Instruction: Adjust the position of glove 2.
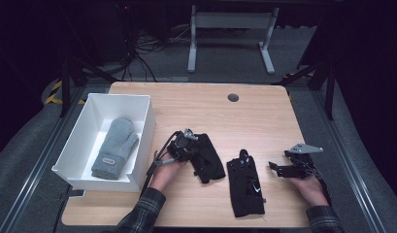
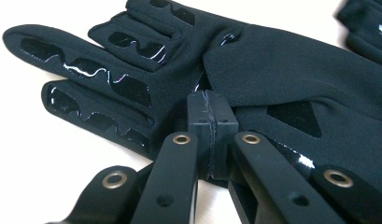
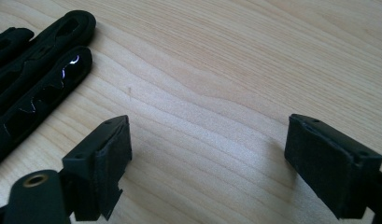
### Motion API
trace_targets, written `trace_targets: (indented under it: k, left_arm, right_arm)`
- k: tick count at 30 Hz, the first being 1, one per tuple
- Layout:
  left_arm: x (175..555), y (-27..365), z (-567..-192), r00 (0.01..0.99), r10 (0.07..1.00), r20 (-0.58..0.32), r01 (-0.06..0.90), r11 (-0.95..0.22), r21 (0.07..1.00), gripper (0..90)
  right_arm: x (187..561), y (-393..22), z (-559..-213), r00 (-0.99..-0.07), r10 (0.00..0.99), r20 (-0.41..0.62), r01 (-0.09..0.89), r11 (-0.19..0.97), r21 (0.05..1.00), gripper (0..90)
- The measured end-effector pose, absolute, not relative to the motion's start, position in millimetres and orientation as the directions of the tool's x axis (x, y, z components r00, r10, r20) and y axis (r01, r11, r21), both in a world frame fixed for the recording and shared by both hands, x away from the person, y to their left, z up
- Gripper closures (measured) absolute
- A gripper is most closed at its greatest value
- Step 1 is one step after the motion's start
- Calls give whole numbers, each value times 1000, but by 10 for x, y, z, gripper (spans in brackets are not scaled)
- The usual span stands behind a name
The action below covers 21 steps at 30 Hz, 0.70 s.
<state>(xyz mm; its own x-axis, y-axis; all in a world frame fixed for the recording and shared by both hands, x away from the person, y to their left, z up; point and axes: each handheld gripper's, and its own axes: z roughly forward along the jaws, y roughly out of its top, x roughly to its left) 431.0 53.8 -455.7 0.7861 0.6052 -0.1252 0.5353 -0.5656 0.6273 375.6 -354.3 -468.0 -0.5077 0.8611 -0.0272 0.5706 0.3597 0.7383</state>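
Note:
A black glove [image 1: 209,160] with glossy grip patches lies rumpled at the table's middle, just right of the white box. My left gripper [image 1: 188,145] is at the glove's left edge. In the left gripper view the jaws [image 2: 209,100] are pressed together on a fold of that glove [image 2: 282,70], whose fingers rest on the wood. A second black glove [image 1: 244,187] lies flat nearer the front edge. My right gripper [image 1: 277,167] stands open just right of it, over bare wood [image 3: 207,154], with the second glove's fingers [image 3: 39,88] off to its left.
A white box [image 1: 143,127] at the left holds a grey knitted mitten [image 1: 116,148]. A round cable hole [image 1: 233,97] sits near the table's far edge. Bare wood stretches across the back and right. Table legs and cables stand on the floor beyond.

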Motion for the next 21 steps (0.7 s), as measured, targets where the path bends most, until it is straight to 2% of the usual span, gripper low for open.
trace_targets:
  k: [13,21]
  left_arm:
    - [3862,535,-4563,866,464,-188,473,-636,610,900]
    - [3693,492,-4567,896,398,-194,428,-666,610,900]
  right_arm:
    - [3755,-3541,-4679,-506,862,-29,571,360,738,150]
    - [3753,-3539,-4679,-504,864,-29,572,358,738,150]
